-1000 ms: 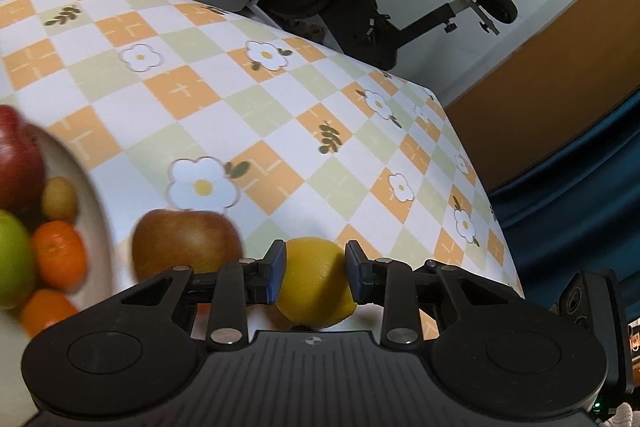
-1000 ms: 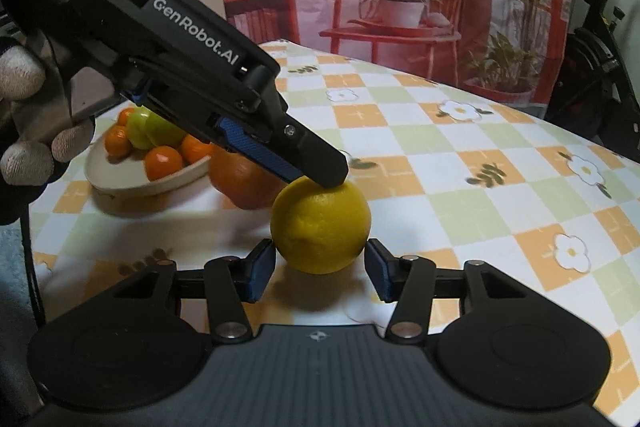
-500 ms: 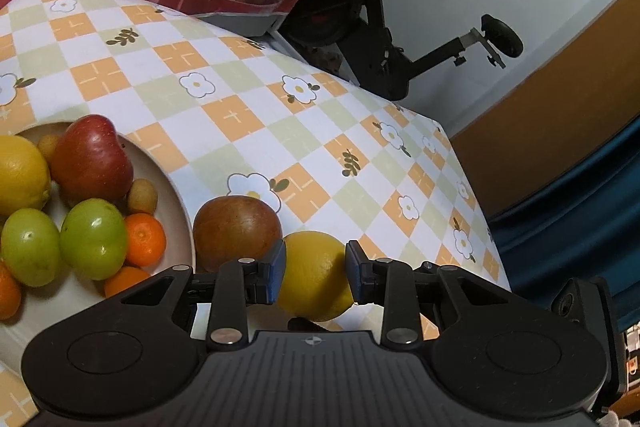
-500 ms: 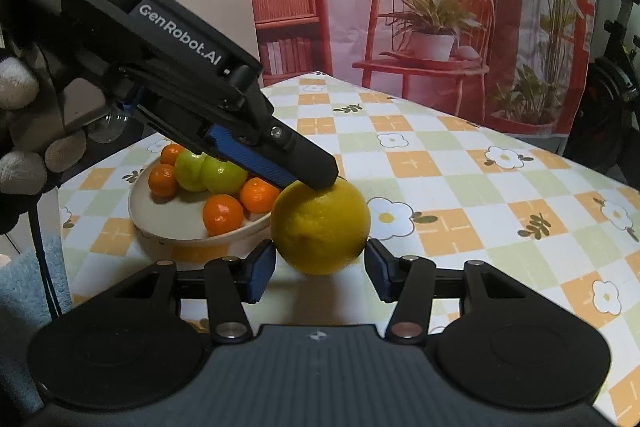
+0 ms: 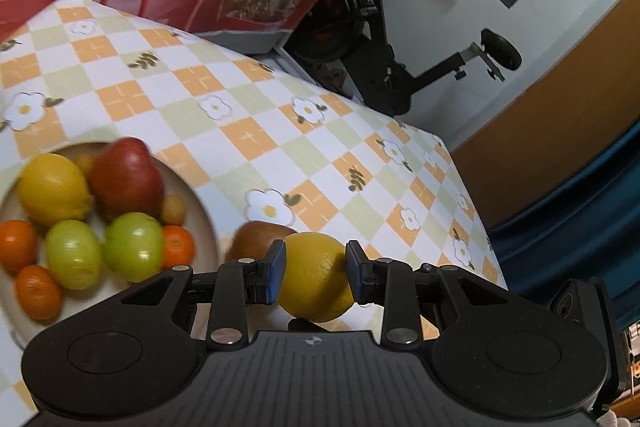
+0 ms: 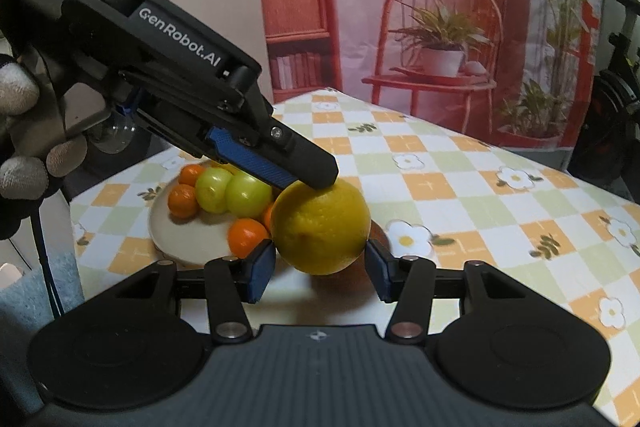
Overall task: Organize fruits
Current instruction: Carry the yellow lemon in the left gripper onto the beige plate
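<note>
- The lemon [image 5: 316, 277] is off the table, pinched between the blue pads of the left gripper [image 5: 315, 277]; judging by the task, it is held this way for carrying to the plate [image 5: 208, 227], which lies at about 9 o'clock from the lemon in the left wrist view.
- The left gripper's jaws are narrow, closed against the lemon's 2 sides, so the fruit hangs in their grip alone.
- In the right wrist view the same lemon [image 6: 320, 227] sits in front of the right gripper [image 6: 320, 269], whose jaws stand partly apart on either side of it; whether its pads press the peel cannot be told, as small gaps seem to show.
- The plate already holds a second lemon [image 5: 54, 189], a red apple [image 5: 126, 177], 2 green fruits [image 5: 134, 251] and several small oranges [image 5: 178, 247], so the free room looks to be on its near side.
- A brown-red apple [image 5: 256, 241] rests on the checked tablecloth [image 5: 240, 131], just beside the plate's rim at 10 o'clock from the held lemon, seemingly awaiting its turn.
</note>
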